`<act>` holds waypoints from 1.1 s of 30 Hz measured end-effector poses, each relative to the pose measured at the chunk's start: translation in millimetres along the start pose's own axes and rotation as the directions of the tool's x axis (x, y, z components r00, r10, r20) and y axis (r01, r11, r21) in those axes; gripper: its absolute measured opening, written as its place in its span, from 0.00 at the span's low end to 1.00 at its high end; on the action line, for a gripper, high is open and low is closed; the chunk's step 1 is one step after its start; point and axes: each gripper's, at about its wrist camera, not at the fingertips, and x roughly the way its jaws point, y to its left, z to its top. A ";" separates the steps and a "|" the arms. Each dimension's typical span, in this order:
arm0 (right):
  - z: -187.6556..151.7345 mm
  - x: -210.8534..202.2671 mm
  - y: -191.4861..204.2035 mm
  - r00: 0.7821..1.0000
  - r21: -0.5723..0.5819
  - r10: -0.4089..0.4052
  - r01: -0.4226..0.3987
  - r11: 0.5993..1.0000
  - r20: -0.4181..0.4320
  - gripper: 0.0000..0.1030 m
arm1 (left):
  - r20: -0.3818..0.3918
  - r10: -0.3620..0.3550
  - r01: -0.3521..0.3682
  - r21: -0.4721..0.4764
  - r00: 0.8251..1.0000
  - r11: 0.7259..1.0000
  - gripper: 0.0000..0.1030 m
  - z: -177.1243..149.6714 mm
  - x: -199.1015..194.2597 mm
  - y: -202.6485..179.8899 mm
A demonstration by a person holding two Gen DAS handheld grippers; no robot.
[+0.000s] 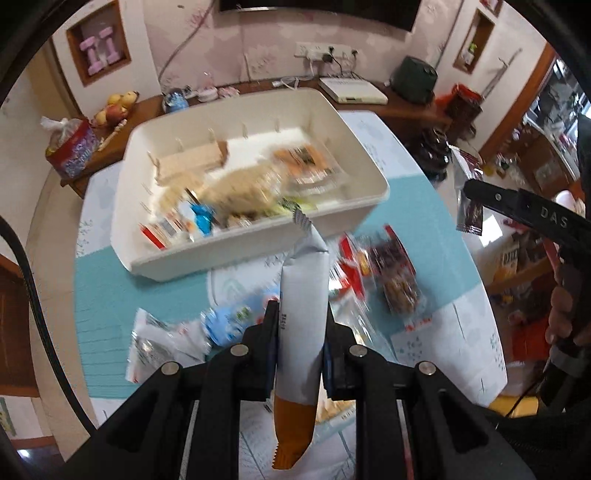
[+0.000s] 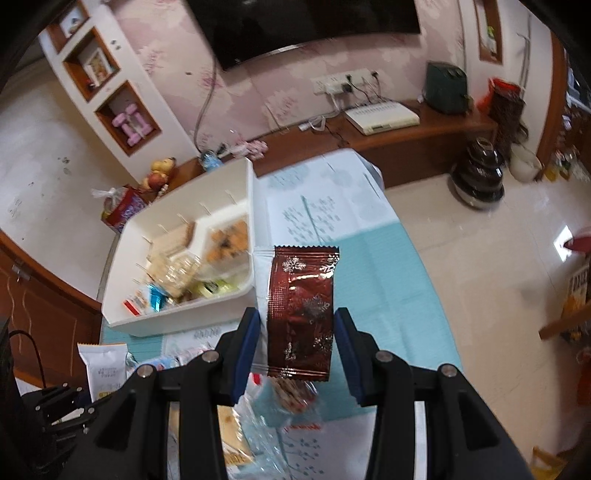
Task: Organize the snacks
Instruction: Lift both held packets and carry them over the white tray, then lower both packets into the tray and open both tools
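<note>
- Two packets are up off the bench (image 2: 369, 258): your left gripper (image 1: 300, 332) is clamped on a white stick (image 1: 304, 295), your right gripper (image 2: 297, 339) grasps a red packet (image 2: 301, 306).
- Carrying step, I judge.
- Next: bring both over the bin (image 1: 354, 221), then release.

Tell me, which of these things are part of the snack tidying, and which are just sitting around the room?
Part of the job:
- white bin, partly filled
- grey and orange packet in the left gripper
- dark red foil packet in the right gripper
- loose snacks on the table

Just lying about:
- fruit
- pink dumbbells
- white set-top box
- television
</note>
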 end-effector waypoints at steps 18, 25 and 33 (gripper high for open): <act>38.6 15.9 63.2 0.993 -0.105 0.078 -0.068 0.992 0.093 0.41 | 0.160 0.026 -0.015 -0.073 0.987 0.997 0.17 67.3 -10.9 62.2; 38.6 34.3 84.2 0.993 -0.130 0.080 -0.068 0.989 0.089 0.41 | 0.148 0.023 -0.002 -0.143 0.989 0.990 0.17 75.1 7.1 83.4; 38.7 52.9 104.3 0.997 -0.159 0.049 -0.037 0.987 0.068 0.42 | 0.137 0.000 0.022 -0.156 0.991 0.988 0.28 75.6 18.5 96.4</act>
